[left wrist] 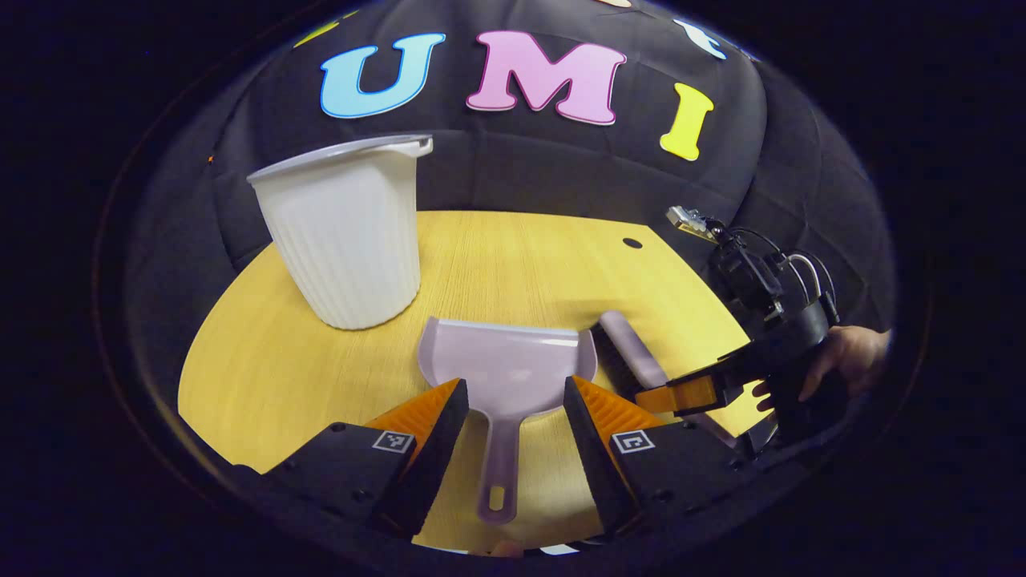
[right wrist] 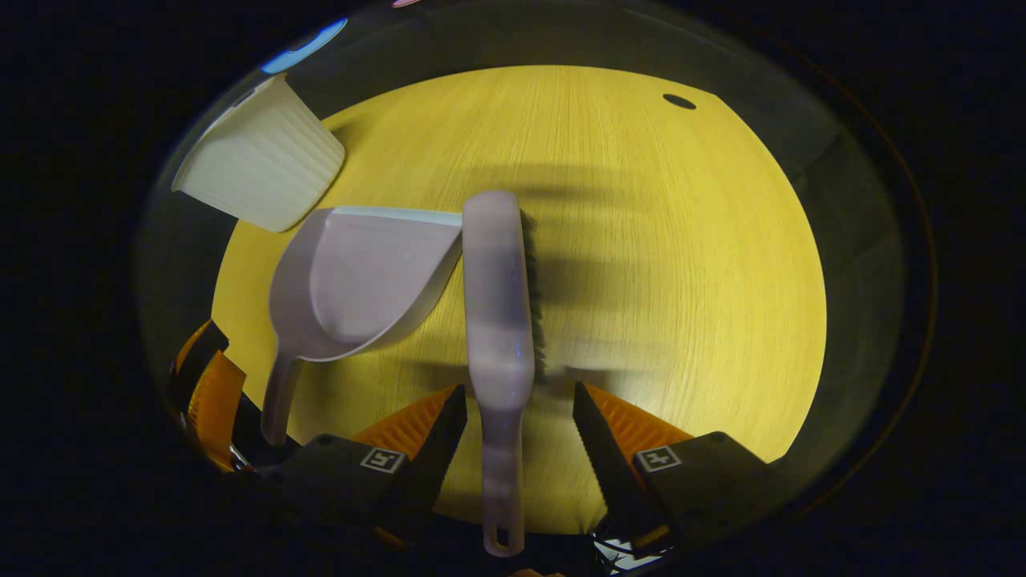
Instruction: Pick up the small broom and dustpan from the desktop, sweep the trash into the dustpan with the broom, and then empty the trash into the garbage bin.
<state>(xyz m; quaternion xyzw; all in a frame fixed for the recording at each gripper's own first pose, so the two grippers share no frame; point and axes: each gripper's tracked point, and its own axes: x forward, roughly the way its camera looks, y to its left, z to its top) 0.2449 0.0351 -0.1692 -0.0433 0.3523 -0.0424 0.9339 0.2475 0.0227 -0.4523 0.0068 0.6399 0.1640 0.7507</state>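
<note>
A pale lilac dustpan point(left wrist: 509, 365) lies flat on the yellow wooden table point(left wrist: 521, 256), mouth toward the far side. Its handle point(left wrist: 501, 465) runs back between the fingers of my left gripper point(left wrist: 515, 389), which is open and straddles it without touching. Right of the pan lies the small broom point(left wrist: 633, 349). In the right gripper view the broom point(right wrist: 498, 304) lies lengthwise with its dark bristles on the right, and its handle passes between the spread fingers of my open right gripper point(right wrist: 517, 397). The dustpan point(right wrist: 361, 276) lies just left of it.
A white ribbed garbage bin point(left wrist: 345, 232) stands upright at the back left of the table, also seen as the bin point(right wrist: 260, 164). A hand point(left wrist: 850, 357) holds the right gripper point(left wrist: 697, 405). The table has a small dark hole point(left wrist: 632, 242) at the far right. The left gripper point(right wrist: 204, 377) sits at lower left.
</note>
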